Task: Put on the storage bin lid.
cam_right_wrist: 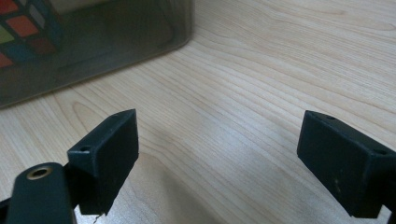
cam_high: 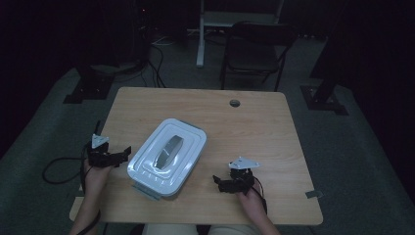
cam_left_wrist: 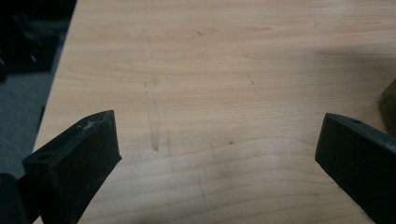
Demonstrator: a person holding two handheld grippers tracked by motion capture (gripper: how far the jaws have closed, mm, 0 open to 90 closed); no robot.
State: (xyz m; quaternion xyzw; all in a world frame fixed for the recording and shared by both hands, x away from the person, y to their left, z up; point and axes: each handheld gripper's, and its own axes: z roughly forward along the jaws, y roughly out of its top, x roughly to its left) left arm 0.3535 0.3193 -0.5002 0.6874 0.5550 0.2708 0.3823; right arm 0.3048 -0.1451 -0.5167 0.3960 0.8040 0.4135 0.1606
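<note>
Container (cam_high: 167, 156) is your landmark: a white-lidded plastic box with a grey handle on top, lying at an angle on the desk (cam_high: 254, 127), lid on and a latch tab sticking out at its near corner. Seen through the tinted wall in the right gripper view, there's a colour puzzle cube (cam_right_wrist: 23, 28) inside, so the box is shut with its cargo in place.

Left gripper (cam_high: 122, 155): sits just beside the container's left long side, near the desk's left edge. Jaws spread as wide as they go, nothing between them. In the left gripper view you only have bare desk (cam_left_wrist: 210, 70) between the pads, so it's aimed past the box, not at a latch.

Right gripper (cam_high: 219, 182): parked on the container's right, near its front corner but apart from it. Jaws also wide apart and empty; its own view has the container wall (cam_right_wrist: 116, 42) up ahead with a clear strip of desk in between.

My read: you've got the two grippers flanking the box, both pre-opened, which suits either working the side latches or lifting it two-handed. Neither touches it yet. Left needs re-aiming toward the box before you close.
</note>
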